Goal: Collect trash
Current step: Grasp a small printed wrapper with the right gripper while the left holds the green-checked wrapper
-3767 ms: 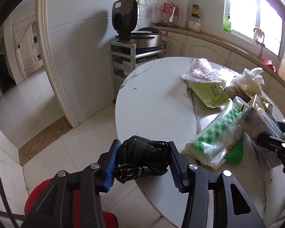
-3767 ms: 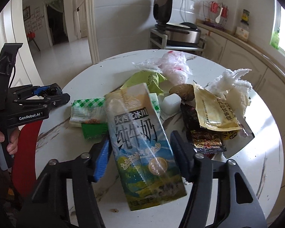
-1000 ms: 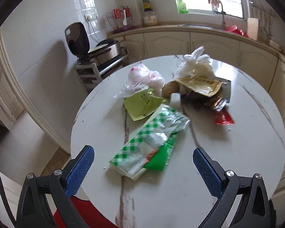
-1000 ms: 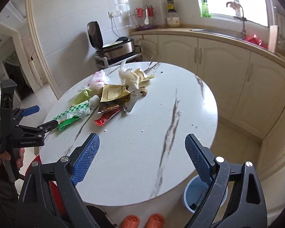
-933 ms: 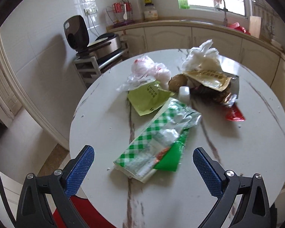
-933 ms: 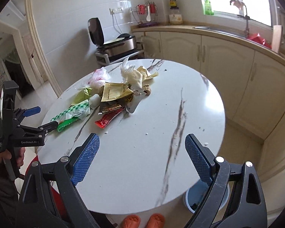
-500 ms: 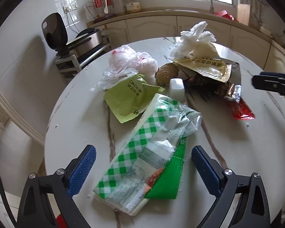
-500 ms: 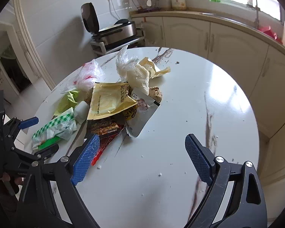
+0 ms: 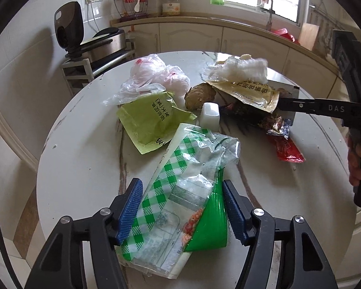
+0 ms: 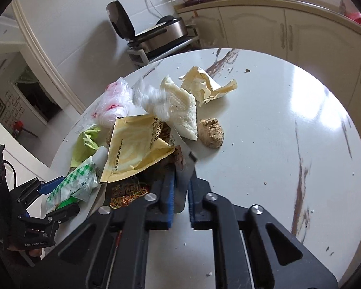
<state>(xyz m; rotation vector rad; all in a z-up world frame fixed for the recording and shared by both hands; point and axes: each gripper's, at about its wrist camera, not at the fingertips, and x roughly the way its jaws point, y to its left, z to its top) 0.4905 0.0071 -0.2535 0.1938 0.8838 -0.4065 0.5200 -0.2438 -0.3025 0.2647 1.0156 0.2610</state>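
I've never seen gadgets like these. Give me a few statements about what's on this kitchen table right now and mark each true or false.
1. The left gripper has the green-checked plastic bag between its fingers. True; they have just been closing around it.
2. The right gripper stands wide open over bare table. False: it is shut on the edge of a silvery wrapper.
3. A red sachet lies on the table. True.
4. The yellow-green packet lies on the floor. False: it lies on the table, beside the checked bag.
5. The pink-and-white plastic bag is held by a gripper. False: it lies free at the far side.
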